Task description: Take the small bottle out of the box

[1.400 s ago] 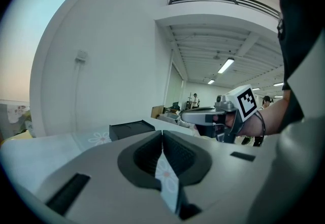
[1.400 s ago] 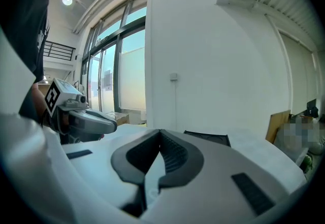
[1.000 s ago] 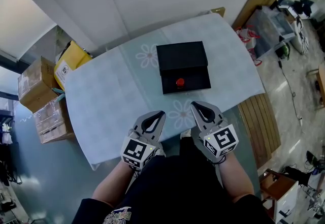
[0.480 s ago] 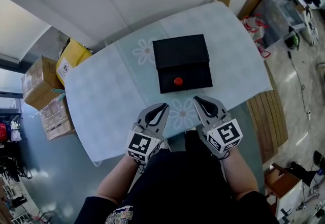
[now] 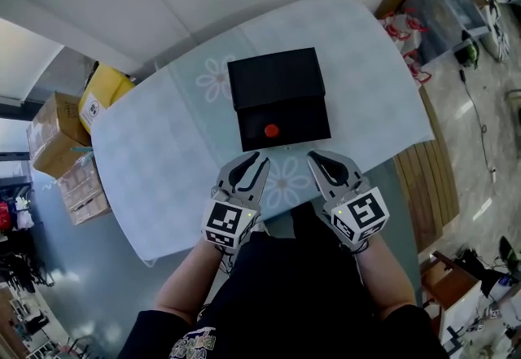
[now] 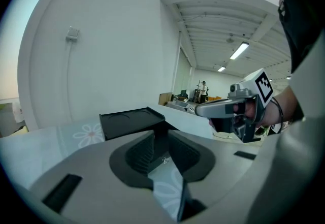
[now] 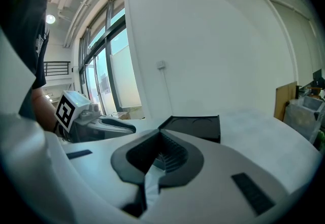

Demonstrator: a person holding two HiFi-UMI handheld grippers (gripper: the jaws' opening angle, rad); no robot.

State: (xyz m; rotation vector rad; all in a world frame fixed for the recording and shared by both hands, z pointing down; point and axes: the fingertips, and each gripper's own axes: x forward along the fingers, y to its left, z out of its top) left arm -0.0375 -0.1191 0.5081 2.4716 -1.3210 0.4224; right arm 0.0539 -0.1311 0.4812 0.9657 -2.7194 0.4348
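"Head view first: where was the small bottle (image 5: pixel 271 130)?" the first asked.

"In the near half of the open black box (image 5: pixel 275 76), on the table (image 5: pixel 163 154). Only its red cap showed from above, so it probably stood upright, with its long axis pointing up."

"And the grippers?"

"Both hung at the table's near edge, short of the box. The bottle lay on the far side of them, between the two lines they pointed along. The left gripper (image 5: pixel 257 160) was the nearer one, and the bottle sat just to the right of its tips. The right gripper (image 5: pixel 316 159) was farther off, with the bottle well to its left."

"What about the jaws?"

"The left gripper view showed its jaws opening, with a wedge of flowered cloth between them and nothing else. The right gripper view showed that pair drawn almost together, leaving only a thin slit, and it held nothing."

"So whose move was it?"

"Most likely the left's. It would need to reach forward and come down over the cap. Neither gripper view showed the bottle, because the box wall hid it."
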